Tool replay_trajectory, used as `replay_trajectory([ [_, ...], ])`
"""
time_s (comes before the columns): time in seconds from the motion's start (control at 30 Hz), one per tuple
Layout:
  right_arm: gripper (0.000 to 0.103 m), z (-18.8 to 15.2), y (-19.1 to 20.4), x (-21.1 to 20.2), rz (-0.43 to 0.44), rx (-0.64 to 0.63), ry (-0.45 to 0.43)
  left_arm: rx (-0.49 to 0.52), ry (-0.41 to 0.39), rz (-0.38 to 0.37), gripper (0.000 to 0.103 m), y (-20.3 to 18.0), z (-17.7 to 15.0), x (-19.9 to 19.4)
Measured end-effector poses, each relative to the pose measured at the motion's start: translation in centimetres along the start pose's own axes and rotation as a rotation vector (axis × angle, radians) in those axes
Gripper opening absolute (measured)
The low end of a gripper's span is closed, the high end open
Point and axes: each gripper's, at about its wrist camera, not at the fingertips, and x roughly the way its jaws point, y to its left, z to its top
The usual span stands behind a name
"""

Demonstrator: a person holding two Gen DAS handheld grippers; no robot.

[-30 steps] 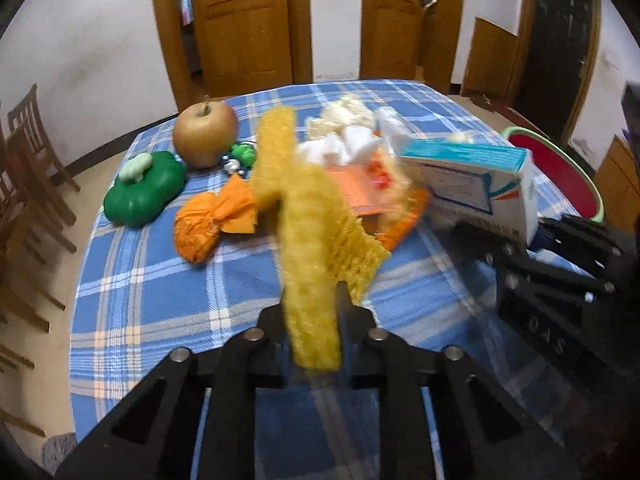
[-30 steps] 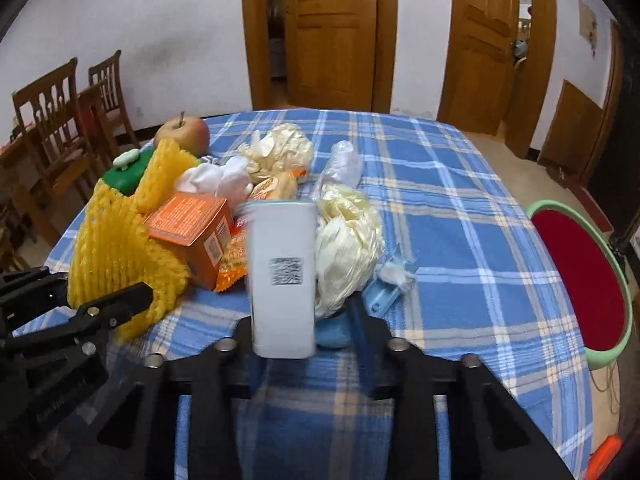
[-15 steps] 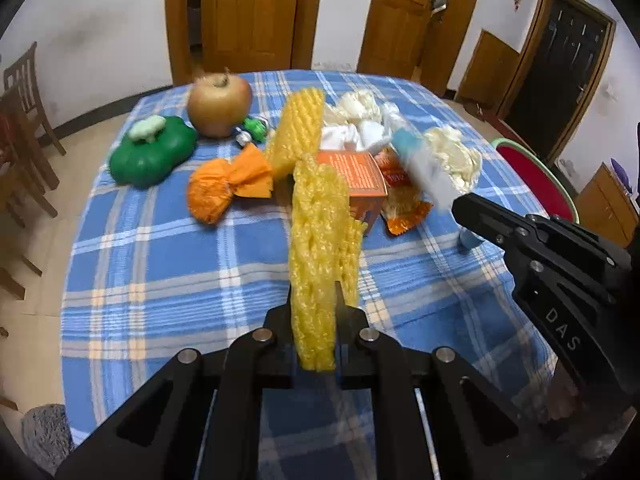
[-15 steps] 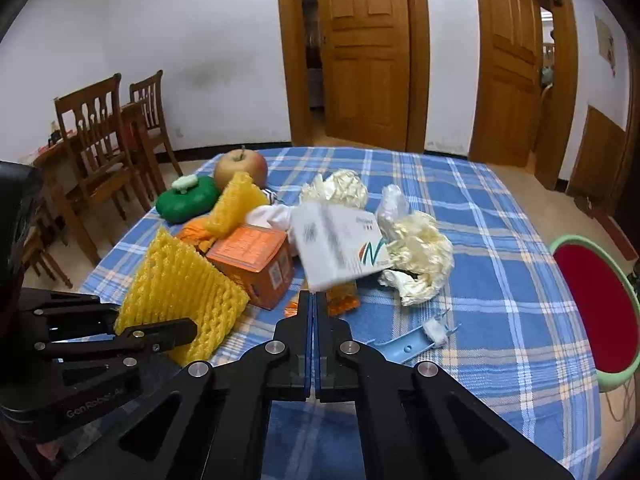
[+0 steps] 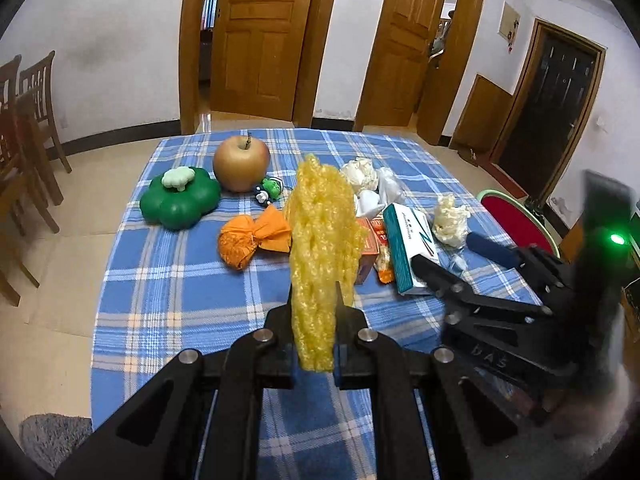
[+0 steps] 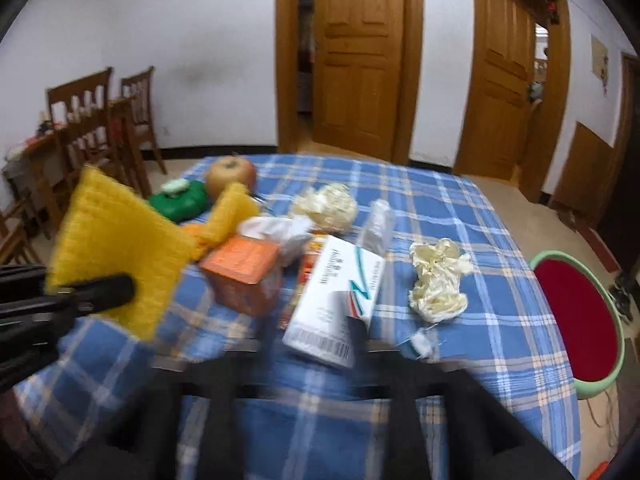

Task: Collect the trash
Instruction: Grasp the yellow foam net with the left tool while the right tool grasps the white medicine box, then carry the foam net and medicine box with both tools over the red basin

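Left wrist: left claw clamped on yellow foam net, long axis upright, tip toward far worktop edge.

Right wrist: right claw jaws just opened wide, one white carton lying loose between them, long axis pointing away, near front edge; two pale crumpled wads.

- Soft, even indoor light filled the room; shadows on the tablecloth stayed faint.
- The left wrist view was sharp.
- The right wrist view was motion-blurred, worst nearest the camera.
- Fisheye distortion bowed the door frames, with dark vignetted corners.
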Motion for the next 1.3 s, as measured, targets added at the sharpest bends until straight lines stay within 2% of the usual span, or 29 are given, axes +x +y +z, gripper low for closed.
replay_trajectory([
  [0.03, 0.081, 0.1, -0.3, 0.6, -0.024, 0.011, 0.007, -0.004, 0.001, -0.001, 0.011, 0.0, 0.0, 0.2],
  [0.17, 0.080, 0.2, -1.1, 3.4, -0.041, 0.031, 0.106, -0.008, 0.003, 0.007, 0.011, 0.3, 0.1, 0.6],
  [0.23, 0.076, -0.1, -1.6, 5.1, -0.003, 0.067, 0.166, -0.008, 0.003, 0.005, 0.011, 0.3, 0.1, 0.7],
  [0.27, 0.067, -0.3, -1.9, 5.9, 0.028, 0.091, 0.198, -0.011, 0.001, 0.003, 0.011, 0.3, 0.1, 0.7],
  [0.3, 0.066, -0.5, -2.0, 6.3, 0.043, 0.102, 0.211, -0.010, -0.002, 0.005, 0.011, 0.3, 0.1, 0.7],
  [0.33, 0.057, -0.5, -2.0, 6.1, 0.048, 0.098, 0.200, -0.011, -0.006, 0.004, 0.011, 0.2, 0.1, 0.7],
  [0.43, 0.056, -0.7, -1.9, 4.8, 0.087, 0.089, 0.165, -0.006, -0.013, -0.005, 0.011, -0.2, 0.3, 0.6],
  [0.63, 0.056, -1.1, -2.9, -1.0, 0.058, 0.088, 0.034, 0.038, -0.010, -0.041, 0.011, -2.6, 0.3, 0.8],
  [0.73, 0.056, -1.3, -4.5, -3.2, 0.013, 0.116, 0.009, 0.082, 0.001, -0.074, 0.011, -4.8, 0.2, 1.3],
  [0.83, 0.056, -2.2, -6.6, -5.7, -0.057, 0.153, -0.005, 0.127, 0.007, -0.143, 0.011, -7.8, 0.5, 1.9],
  [1.07, 0.056, -6.8, -12.8, -13.4, -0.321, 0.258, -0.001, 0.262, 0.009, -0.350, 0.011, -16.6, 0.2, 2.6],
  [1.17, 0.056, -8.8, -14.6, -16.0, -0.392, 0.310, 0.007, 0.294, 0.021, -0.402, 0.011, -19.1, -0.4, 2.6],
  [1.3, 0.056, -9.6, -15.7, -17.3, -0.442, 0.342, 0.003, 0.337, 0.028, -0.422, 0.011, -20.7, -0.9, 2.6],
])
